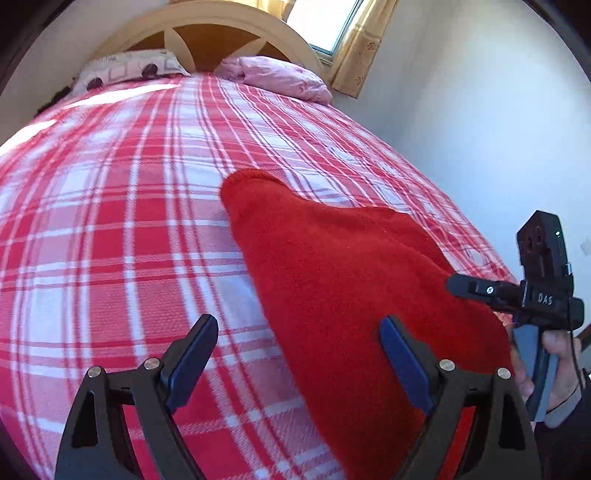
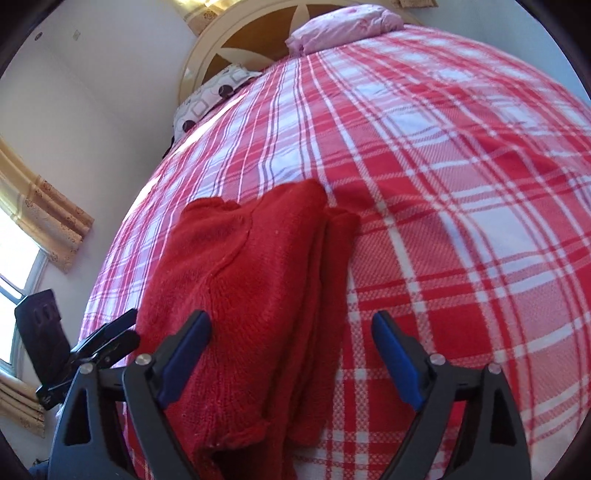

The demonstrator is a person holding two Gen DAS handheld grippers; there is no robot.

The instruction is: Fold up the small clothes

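A red knitted sweater (image 1: pixel 343 280) lies folded lengthwise on the red and white plaid bedspread (image 1: pixel 122 221). In the right wrist view the sweater (image 2: pixel 251 295) shows stacked layers with a sleeve edge along its right side. My left gripper (image 1: pixel 299 354) is open and empty, its right finger over the sweater's near part. My right gripper (image 2: pixel 291 354) is open and empty above the sweater's near end. The right gripper also shows in the left wrist view (image 1: pixel 476 290), beside the sweater's right edge, held by a hand. The left gripper shows in the right wrist view (image 2: pixel 110 336) at the sweater's left edge.
Two pillows, one patterned (image 1: pixel 129 70) and one pink (image 1: pixel 280 77), lie at the wooden headboard (image 1: pixel 218 29). A white wall (image 1: pixel 480 129) and a curtained window (image 1: pixel 343 29) border the bed's far side. The plaid bedspread (image 2: pixel 461 221) stretches wide beside the sweater.
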